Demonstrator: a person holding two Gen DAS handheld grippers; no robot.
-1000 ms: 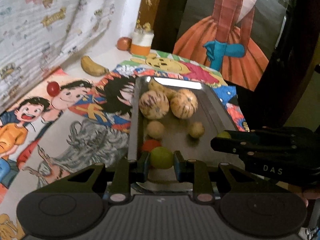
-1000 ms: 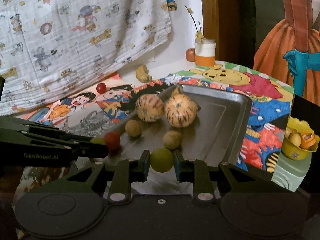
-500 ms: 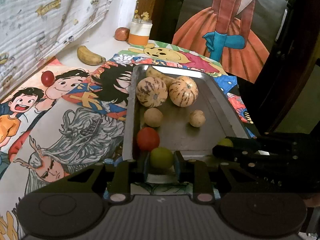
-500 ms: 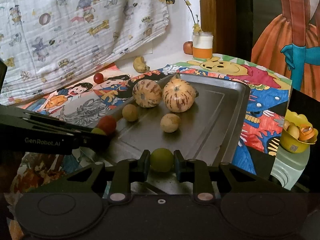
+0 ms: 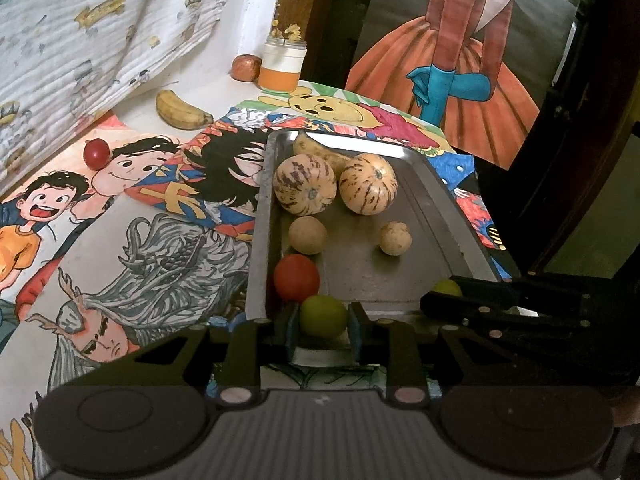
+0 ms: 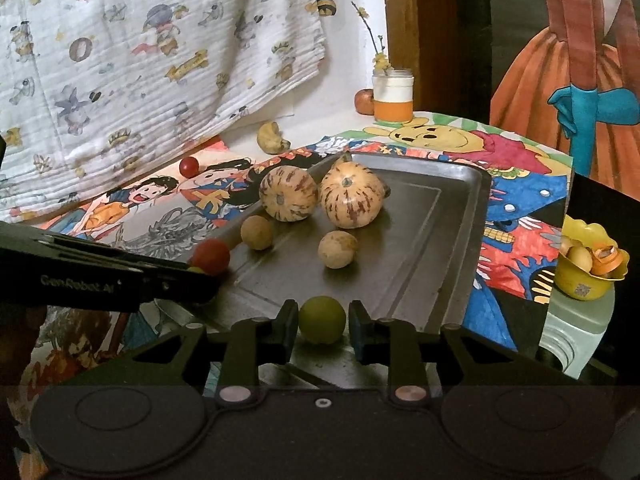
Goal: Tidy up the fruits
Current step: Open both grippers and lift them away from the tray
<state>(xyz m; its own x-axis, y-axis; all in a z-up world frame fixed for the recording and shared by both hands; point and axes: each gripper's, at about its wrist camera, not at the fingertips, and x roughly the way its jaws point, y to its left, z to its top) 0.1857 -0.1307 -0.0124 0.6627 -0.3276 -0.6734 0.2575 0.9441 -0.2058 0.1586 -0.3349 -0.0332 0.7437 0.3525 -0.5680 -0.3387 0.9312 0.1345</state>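
At tray point(image 6: 460, 216) near edge: both hand-held grippers opening; left point(image 5: 323, 330) and right point(image 6: 322, 326) each release green fruit.

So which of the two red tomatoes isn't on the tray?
The smaller red tomato, lying on the cartoon cloth by the banana; the bigger one sits inside the tray.

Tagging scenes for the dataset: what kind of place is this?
Likely a home, perhaps a child's room or play corner: a table covered in hand-coloured cartoon drawings, a cartoon-print cloth hung on the wall, and a metal tray of fruit.
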